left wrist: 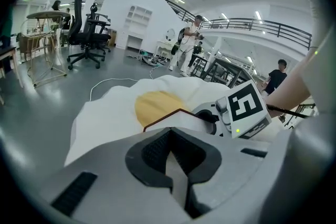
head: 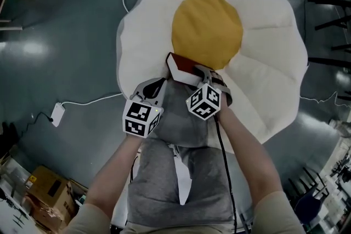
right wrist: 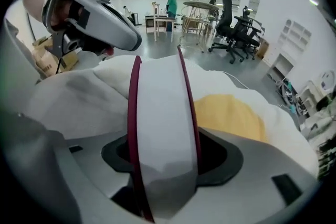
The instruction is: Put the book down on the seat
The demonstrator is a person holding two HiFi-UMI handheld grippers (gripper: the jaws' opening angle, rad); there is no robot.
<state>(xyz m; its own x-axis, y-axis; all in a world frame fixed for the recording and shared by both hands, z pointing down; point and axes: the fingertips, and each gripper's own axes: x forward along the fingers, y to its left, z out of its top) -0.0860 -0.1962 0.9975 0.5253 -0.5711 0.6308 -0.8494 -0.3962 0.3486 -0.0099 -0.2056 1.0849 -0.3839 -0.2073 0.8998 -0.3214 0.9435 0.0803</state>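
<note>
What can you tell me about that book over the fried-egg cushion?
The book is thick, with dark red covers and a white page block. It sits low over the fried-egg cushion, by its yellow middle; whether they touch is unclear. It stands between the right gripper's parted jaws, and the left gripper looks shut on a thin pale edge of it.

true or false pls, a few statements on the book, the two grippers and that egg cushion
1. The dark-red-covered book with white pages stands between the right gripper's jaws: true.
2. The white fried-egg-shaped cushion has a yellow centre: true.
3. The cushion lies on a wooden table: false, it lies on the grey floor.
4. The book's cover is blue: false, it is dark red.
5. The left gripper is far from the book: false, it is right at it.
</note>
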